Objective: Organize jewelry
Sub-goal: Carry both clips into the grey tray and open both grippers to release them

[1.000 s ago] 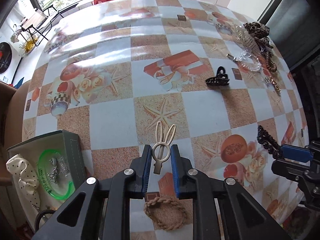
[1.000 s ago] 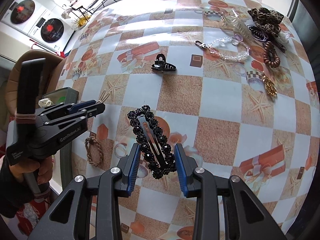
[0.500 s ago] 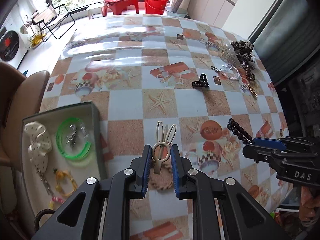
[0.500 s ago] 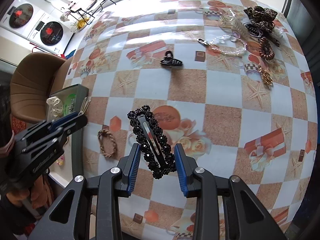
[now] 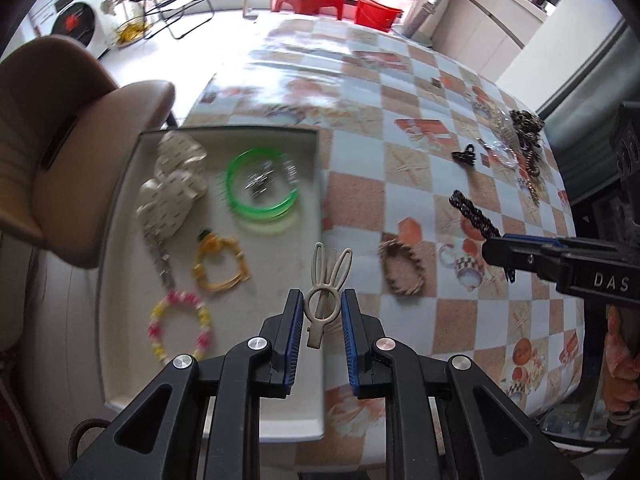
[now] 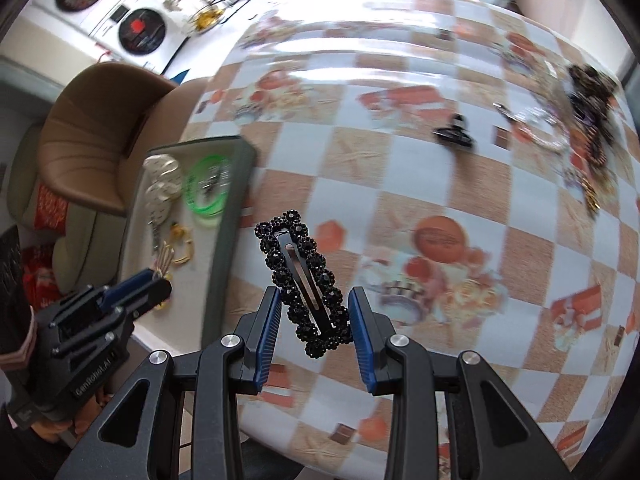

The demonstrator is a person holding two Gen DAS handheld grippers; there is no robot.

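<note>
Between my left gripper [image 5: 319, 320] fingers sits a beige bunny-ear clip [image 5: 326, 286], clenched at its ring end, ears pointing fwd over the tray [image 5: 120, 380] edge. It's flat, matte, w/ two long loop ears. My right gripper [image 6: 313, 320] fingers are clamped on a black beaded snap clip [image 6: 306, 280], its lower end between the pads, the rest slanting up-left above the tabletop [image 6: 400, 160] beside the tray. It's an oblong frame of shiny black beads around a dark metal tongue. In the tray: green bangle [image 5: 262, 188], yellow bracelet [image 5: 220, 264]. Braided bracelet [image 5: 401, 267] lies on the tabletop.
</note>
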